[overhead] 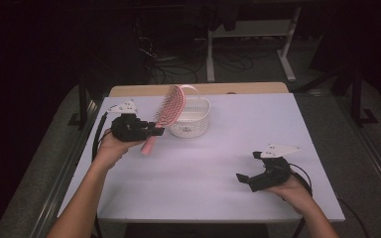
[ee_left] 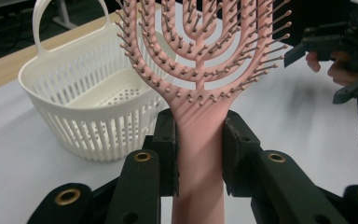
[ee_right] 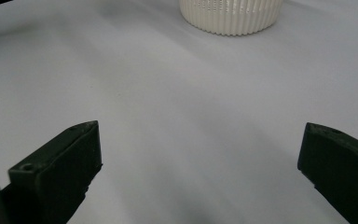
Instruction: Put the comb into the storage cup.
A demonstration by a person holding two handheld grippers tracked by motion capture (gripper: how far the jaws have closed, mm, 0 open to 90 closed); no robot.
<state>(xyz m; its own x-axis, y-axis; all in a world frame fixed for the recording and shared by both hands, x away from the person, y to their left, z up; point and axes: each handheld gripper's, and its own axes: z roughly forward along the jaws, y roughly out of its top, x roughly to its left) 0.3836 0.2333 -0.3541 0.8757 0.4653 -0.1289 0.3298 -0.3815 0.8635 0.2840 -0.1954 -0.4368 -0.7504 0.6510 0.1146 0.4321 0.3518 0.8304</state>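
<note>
A pink vented hairbrush (overhead: 168, 110) is held up off the table by its handle, with my left gripper (overhead: 158, 132) shut on it. In the left gripper view the two black jaws clamp the brush (ee_left: 200, 70) at the handle's neck, bristles facing the camera. The brush head leans over a white slatted basket (overhead: 191, 119) with a hoop handle, standing at the table's back middle. The basket (ee_left: 88, 107) looks empty inside. My right gripper (overhead: 248, 166) rests near the front right of the table, open, with nothing between its jaws (ee_right: 200, 154).
The white table (overhead: 203, 163) has a wooden strip (overhead: 198, 89) along its far edge. Beyond it are desk legs and cables on a dark floor. The basket's base (ee_right: 230, 16) stands ahead of the right gripper.
</note>
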